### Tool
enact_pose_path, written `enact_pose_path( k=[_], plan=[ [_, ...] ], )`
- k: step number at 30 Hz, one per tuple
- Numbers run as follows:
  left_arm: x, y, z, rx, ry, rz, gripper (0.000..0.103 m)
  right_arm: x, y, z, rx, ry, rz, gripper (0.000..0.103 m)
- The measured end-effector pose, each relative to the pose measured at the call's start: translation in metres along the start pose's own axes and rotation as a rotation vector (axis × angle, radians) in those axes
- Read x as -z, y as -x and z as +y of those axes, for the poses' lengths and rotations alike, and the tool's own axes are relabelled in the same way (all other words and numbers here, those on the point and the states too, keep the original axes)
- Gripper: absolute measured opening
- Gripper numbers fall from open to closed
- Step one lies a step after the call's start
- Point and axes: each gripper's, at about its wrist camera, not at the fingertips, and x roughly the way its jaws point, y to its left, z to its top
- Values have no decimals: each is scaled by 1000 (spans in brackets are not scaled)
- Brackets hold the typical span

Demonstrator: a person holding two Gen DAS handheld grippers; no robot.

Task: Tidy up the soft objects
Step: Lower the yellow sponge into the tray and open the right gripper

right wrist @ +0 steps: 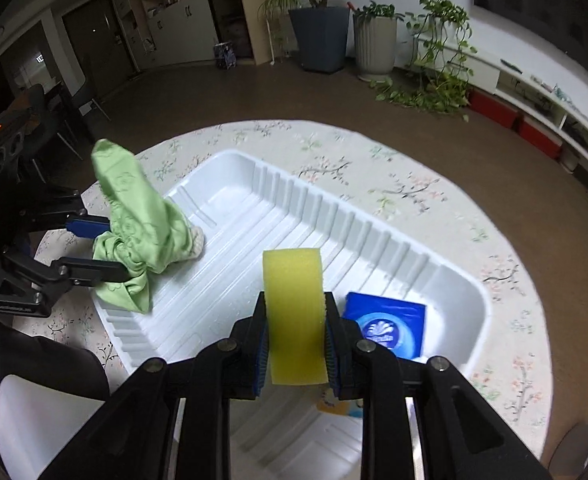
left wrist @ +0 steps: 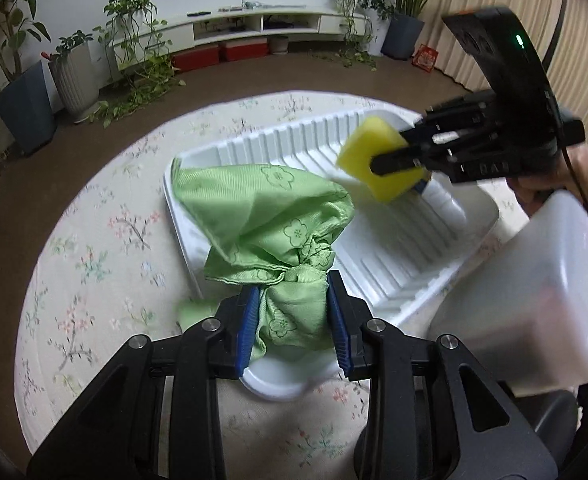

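My left gripper is shut on a bunched green cloth with a flower print, which drapes over the near-left end of a white ribbed tray. From the right wrist view the same cloth hangs between the left gripper's blue pads at the tray's left end. My right gripper is shut on a yellow sponge, held above the tray's middle. In the left wrist view that sponge and right gripper hover over the tray's far right.
A blue tissue pack lies in the tray's right end. The tray sits on a round table with a floral cloth. A translucent white bin stands at the right, a white lid under the left gripper. Potted plants and a low white shelf line the walls.
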Motion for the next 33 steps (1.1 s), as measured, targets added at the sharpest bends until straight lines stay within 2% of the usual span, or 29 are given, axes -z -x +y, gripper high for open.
enact_pose_path(
  k=[5, 20, 23, 24, 25, 26, 27, 28, 33],
  plan=[
    [12, 0, 0, -3, 27, 23, 31, -3, -5, 3, -14, 2, -4, 26],
    [26, 15, 8, 11, 112, 16, 32, -9, -19, 5, -48, 20, 15, 26],
    [24, 16, 9, 22, 137, 3, 33, -11, -19, 0, -52, 4, 7, 34],
    [24, 15, 8, 26, 143, -2, 35, -11, -18, -1, -54, -1, 3, 41],
    [23, 15, 7, 21, 148, -8, 42, -12, -17, -1, -55, -6, -1, 49],
    [21, 15, 6, 12, 150, -12, 53, -13, -16, -2, -58, -19, -7, 53],
    [19, 15, 5, 0, 150, -18, 59, -14, -15, -3, -61, -26, -11, 58],
    [18, 15, 4, -9, 153, -23, 67, -14, -13, -5, -60, -30, -18, 59],
    [16, 16, 5, -3, 176, -49, 78, -13, 0, -11, -55, -50, -55, 61]
  ],
)
